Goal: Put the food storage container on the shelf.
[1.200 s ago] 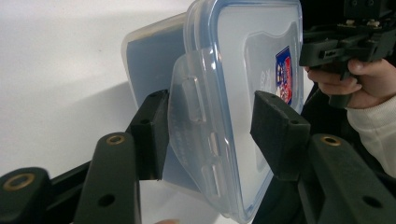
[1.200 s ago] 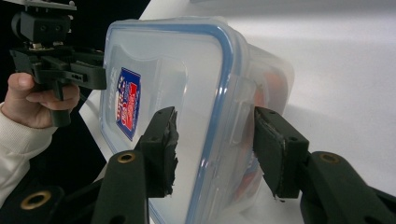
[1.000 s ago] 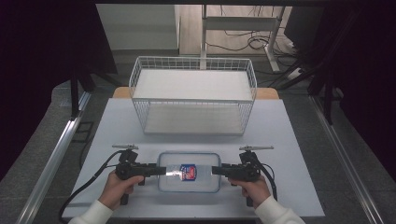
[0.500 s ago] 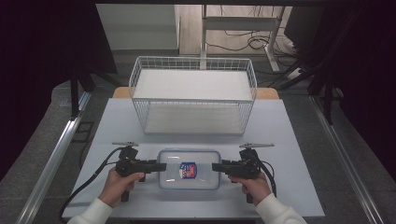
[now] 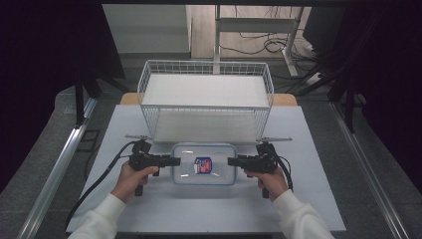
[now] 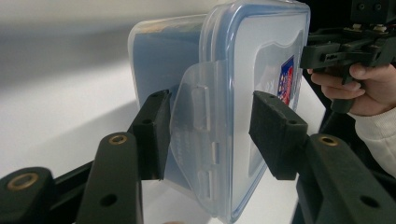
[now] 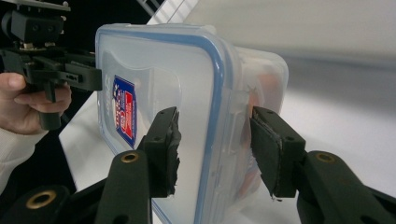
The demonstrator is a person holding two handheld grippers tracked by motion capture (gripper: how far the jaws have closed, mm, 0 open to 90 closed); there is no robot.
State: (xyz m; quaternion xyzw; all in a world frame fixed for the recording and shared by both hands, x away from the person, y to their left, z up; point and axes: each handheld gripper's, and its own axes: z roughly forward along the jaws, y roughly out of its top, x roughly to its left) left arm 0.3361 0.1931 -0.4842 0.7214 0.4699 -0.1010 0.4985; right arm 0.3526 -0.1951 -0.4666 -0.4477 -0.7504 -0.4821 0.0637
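Hand-held gripper on the left (image 6: 208, 135) and its right twin (image 7: 215, 149) both gape around opposite ends of the clear lidded food container (image 5: 203, 163) on the counter (image 5: 308, 199), gripping nothing.

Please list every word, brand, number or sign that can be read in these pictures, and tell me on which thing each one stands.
No text can be read.
Sticker on the lid of the clear plastic container: a red, white and blue label, with print too small and blurred to read in the high view, and seen too slantwise in both gripper views.
Wire basket, table, left hand-held gripper and right hand-held gripper: no writing visible.
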